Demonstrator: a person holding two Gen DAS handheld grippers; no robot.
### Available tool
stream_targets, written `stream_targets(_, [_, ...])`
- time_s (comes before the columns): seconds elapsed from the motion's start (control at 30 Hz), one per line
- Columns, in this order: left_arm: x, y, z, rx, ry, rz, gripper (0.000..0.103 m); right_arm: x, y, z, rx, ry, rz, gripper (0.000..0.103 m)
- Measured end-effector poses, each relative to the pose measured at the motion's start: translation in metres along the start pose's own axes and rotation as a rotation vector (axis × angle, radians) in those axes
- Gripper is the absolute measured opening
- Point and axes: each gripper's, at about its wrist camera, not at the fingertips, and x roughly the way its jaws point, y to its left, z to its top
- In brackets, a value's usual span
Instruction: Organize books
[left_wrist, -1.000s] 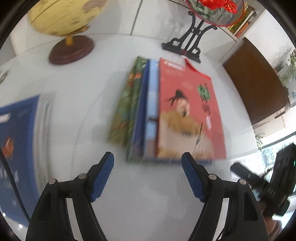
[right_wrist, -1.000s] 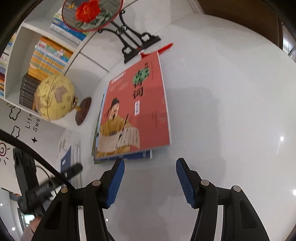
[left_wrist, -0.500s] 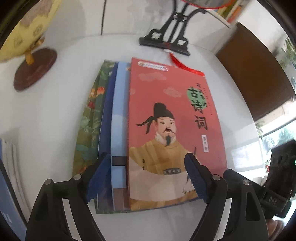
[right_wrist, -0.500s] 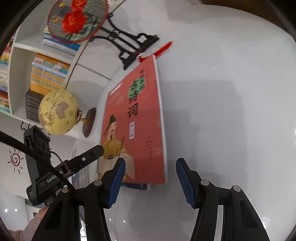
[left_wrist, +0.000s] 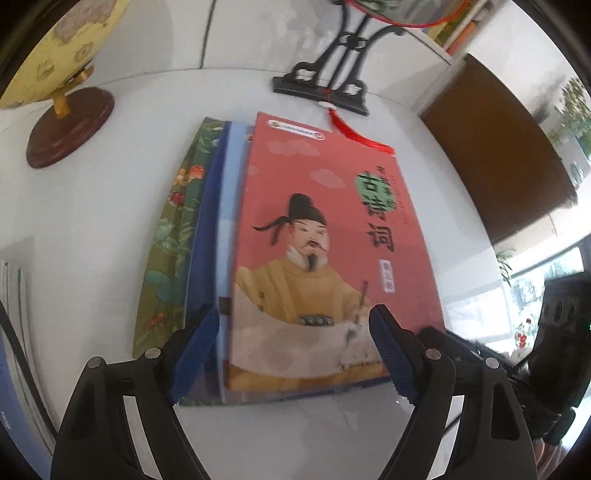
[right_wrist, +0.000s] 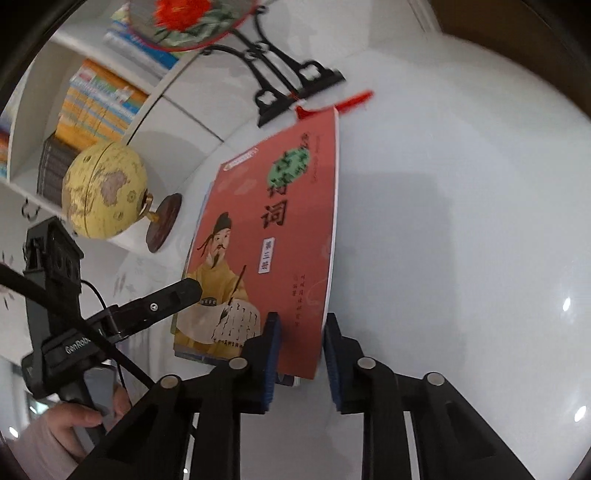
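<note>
- While the red book (left_wrist: 325, 236) lies flat on top of a small pile on the white worktop (right_wrist: 461, 221), both grippers come at its near edge.
- Under it sit a light blue book (left_wrist: 231, 206), a dark blue book (left_wrist: 207, 229) and a green book with plants on it (left_wrist: 173, 236). Each one sticks out a little to the left, so the pile is not neat yet.
- At the red book's near right corner, the right gripper (right_wrist: 300, 354) is closing its jaws. The corner sits between the two blue pads, with one pad over the cover and one at the outer edge. I think this is to pinch the book so it can be lifted or slid.
- I cannot tell if the pads press on the corner yet, because the picture is a bit blurry there.
- Over the near end of the pile, the left gripper (left_wrist: 293, 350) has its jaws spread wide. One pad is over the blue books and the other is over the red cover. It holds nothing. My guess is that it waits there to steady or square up the pile.
- Behind the books stands a black stand with a round fan (right_wrist: 291, 88), and its red tassel (left_wrist: 354, 136) lies just at the red book's far edge.
- To the left stands a yellow globe (right_wrist: 103, 192) on a brown foot, well apart from the pile.
- More books fill a shelf (right_wrist: 99, 107) behind the globe.
</note>
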Motion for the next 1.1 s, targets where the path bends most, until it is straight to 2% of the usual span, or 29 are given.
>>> stream_targets(0.13, [-0.002,-0.030,-0.016,0.135,0.026,-0.027,0.082,-0.005,0.017,-0.003,-0.116,0.008,-0.048,0.021])
stream_targets(0.2, [-0.001,-0.036,-0.022,0.163,0.034,-0.023,0.079,-0.006,0.029,-0.008,-0.192,0.012,-0.068,0.021])
stream_targets(0.3, [-0.001,-0.029,-0.027,0.114,0.056,-0.009,0.079,-0.010,0.034,-0.017,-0.236,0.016,-0.100,0.019])
stream_targets(0.4, [-0.012,-0.011,-0.031,0.024,0.047,-0.019,0.080,-0.018,0.036,-0.022,-0.299,0.016,-0.132,0.017])
stream_targets(0.63, [-0.020,0.002,-0.047,-0.017,0.067,-0.001,0.080,-0.043,0.023,-0.053,-0.323,0.093,-0.125,0.016])
stream_targets(0.7, [-0.016,0.003,-0.051,-0.028,0.087,-0.002,0.080,-0.045,0.014,-0.059,-0.281,0.124,-0.096,0.017])
stream_targets(0.83, [-0.005,0.002,-0.061,-0.066,0.135,-0.030,0.080,-0.043,-0.017,-0.055,-0.085,0.167,0.003,0.021])
stream_targets(0.97, [0.004,-0.003,-0.062,-0.066,0.163,-0.034,0.080,-0.034,-0.042,-0.043,0.064,0.162,0.062,0.023])
stream_targets(1.1, [0.012,-0.005,-0.056,-0.063,0.176,-0.023,0.080,-0.026,-0.055,-0.036,0.139,0.164,0.120,0.026])
